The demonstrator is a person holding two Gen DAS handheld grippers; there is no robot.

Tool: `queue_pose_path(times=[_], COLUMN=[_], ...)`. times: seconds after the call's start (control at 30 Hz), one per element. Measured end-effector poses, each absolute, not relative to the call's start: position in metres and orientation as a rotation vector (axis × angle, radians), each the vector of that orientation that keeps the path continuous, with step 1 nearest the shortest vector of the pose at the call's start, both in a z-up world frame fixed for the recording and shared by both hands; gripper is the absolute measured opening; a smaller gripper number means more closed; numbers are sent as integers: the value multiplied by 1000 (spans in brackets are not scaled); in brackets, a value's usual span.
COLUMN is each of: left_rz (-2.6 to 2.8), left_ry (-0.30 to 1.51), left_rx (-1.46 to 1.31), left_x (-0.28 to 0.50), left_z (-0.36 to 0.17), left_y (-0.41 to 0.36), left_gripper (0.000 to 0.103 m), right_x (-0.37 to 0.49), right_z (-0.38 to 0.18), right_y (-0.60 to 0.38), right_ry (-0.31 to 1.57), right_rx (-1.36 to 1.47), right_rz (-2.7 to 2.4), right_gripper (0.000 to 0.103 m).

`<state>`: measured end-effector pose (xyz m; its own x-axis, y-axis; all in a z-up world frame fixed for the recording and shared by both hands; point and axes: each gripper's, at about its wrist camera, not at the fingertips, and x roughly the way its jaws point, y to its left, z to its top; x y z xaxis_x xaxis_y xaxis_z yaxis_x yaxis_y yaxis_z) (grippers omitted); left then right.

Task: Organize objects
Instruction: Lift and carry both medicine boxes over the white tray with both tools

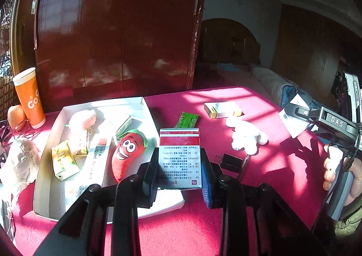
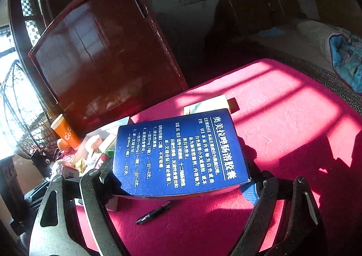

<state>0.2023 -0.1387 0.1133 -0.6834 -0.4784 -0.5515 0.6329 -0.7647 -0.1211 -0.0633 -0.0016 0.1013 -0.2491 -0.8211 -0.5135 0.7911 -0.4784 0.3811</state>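
Observation:
In the left wrist view my left gripper (image 1: 178, 171) is shut on a red-and-white medicine box (image 1: 179, 154), held upright between the blue pads over the near right corner of the white tray (image 1: 48, 161). The tray holds a red plush toy with a face (image 1: 127, 156), yellow packets (image 1: 64, 161), a long white box (image 1: 99, 161) and a pink fluffy thing (image 1: 81, 119). In the right wrist view my right gripper (image 2: 178, 179) is shut on a wide blue medicine box with white print (image 2: 181, 154), held flat above the red cloth. A hand holds that gripper (image 1: 325, 120) at the right edge.
On the red tablecloth (image 1: 271, 165) lie a yellow-and-white box (image 1: 222, 110), a green sachet (image 1: 187, 120), a white cotton toy (image 1: 245, 137), a black clip (image 1: 230, 162) and a black pen (image 2: 153, 213). An orange cup (image 1: 30, 97) stands left of the tray. A dark wooden cabinet (image 1: 117, 29) rises behind.

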Motion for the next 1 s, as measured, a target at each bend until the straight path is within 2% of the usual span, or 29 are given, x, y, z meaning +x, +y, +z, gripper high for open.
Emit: queue_pose_path(times=[1.0], left_rz=[-2198], left_ry=[542], left_rx=[495], left_x=[294], left_z=[106], left_y=[-202], left_gripper=[31], right_x=[19], right_z=[131], right_y=[-83], right_ry=[137], right_rx=[726], right_rz=[-1816], right_gripper=[85])
